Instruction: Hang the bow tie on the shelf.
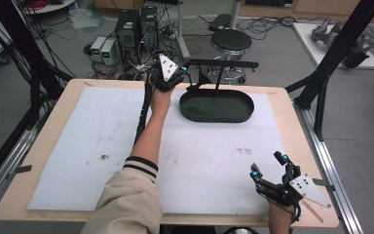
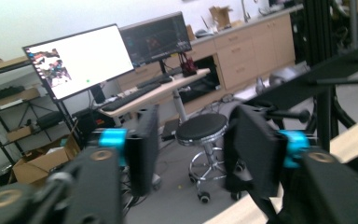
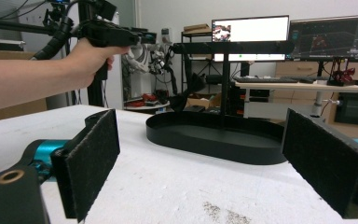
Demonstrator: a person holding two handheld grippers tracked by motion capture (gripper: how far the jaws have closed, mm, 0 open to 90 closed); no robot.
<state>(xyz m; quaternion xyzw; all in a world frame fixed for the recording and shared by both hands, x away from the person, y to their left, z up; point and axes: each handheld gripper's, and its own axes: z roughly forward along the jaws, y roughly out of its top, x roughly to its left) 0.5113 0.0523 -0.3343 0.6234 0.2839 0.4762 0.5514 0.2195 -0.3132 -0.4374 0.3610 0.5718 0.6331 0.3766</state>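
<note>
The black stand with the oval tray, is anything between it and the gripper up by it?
Nothing visible is in the way. The left gripper is raised beside the top bar of the black stand, fingers open with only air between them.

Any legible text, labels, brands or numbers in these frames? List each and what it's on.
None can be read.
White monitor: a coloured picture and a green dot, any text too blurred.
Dark monitor: coloured graphics, any text too small.
Mat: faint dark marks, not legible as words.
Black tray and stand: no label visible.
</note>
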